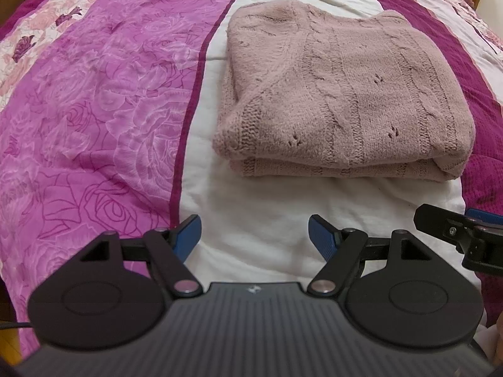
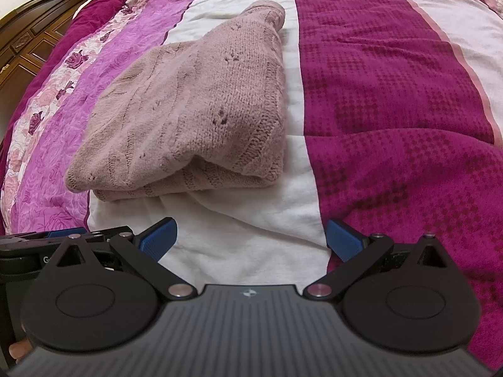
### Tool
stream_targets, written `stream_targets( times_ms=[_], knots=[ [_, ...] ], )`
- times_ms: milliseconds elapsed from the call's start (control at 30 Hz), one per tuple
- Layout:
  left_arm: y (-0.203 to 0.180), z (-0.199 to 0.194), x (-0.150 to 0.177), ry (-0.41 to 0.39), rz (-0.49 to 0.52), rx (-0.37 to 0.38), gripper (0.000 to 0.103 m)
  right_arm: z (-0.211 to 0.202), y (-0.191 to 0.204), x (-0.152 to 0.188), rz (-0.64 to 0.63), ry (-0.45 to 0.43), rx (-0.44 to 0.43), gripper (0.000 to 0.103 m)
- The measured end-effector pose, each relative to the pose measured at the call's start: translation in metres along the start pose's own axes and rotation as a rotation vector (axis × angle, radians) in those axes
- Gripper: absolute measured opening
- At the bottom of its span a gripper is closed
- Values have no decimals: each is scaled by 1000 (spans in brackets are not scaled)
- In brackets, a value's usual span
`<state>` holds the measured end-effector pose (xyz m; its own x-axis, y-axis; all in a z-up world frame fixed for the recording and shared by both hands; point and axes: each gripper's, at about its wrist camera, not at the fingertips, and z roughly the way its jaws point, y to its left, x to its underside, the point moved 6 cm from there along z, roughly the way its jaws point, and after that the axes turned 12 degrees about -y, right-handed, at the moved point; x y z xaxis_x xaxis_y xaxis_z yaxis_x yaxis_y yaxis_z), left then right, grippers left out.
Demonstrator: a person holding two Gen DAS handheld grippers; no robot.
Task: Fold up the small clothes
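Note:
A dusty-pink knitted sweater (image 1: 342, 94) lies folded into a thick rectangle on the white stripe of the bedspread; it also shows in the right wrist view (image 2: 188, 113). My left gripper (image 1: 254, 235) is open and empty, held short of the sweater's near edge over the white stripe. My right gripper (image 2: 251, 238) is open and empty, near the sweater's near right corner. The right gripper shows at the right edge of the left wrist view (image 1: 465, 235). The left gripper shows at the left edge of the right wrist view (image 2: 63, 242).
The bed is covered by a striped spread: pink rose-print band (image 1: 94, 110) on the left, white stripe (image 1: 267, 213) in the middle, dark magenta textured band (image 2: 393, 125) on the right. A dark wooden headboard (image 2: 41, 31) stands at the far left.

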<state>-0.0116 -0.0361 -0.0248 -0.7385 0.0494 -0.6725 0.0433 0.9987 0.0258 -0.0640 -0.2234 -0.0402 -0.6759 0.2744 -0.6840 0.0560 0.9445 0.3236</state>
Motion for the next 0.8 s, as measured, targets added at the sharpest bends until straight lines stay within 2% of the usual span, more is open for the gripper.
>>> stream_targets(
  times_ms=[800],
  knots=[
    [1, 1, 1, 7, -2, -1, 76, 0, 0, 0, 5, 1, -2, 103]
  ],
)
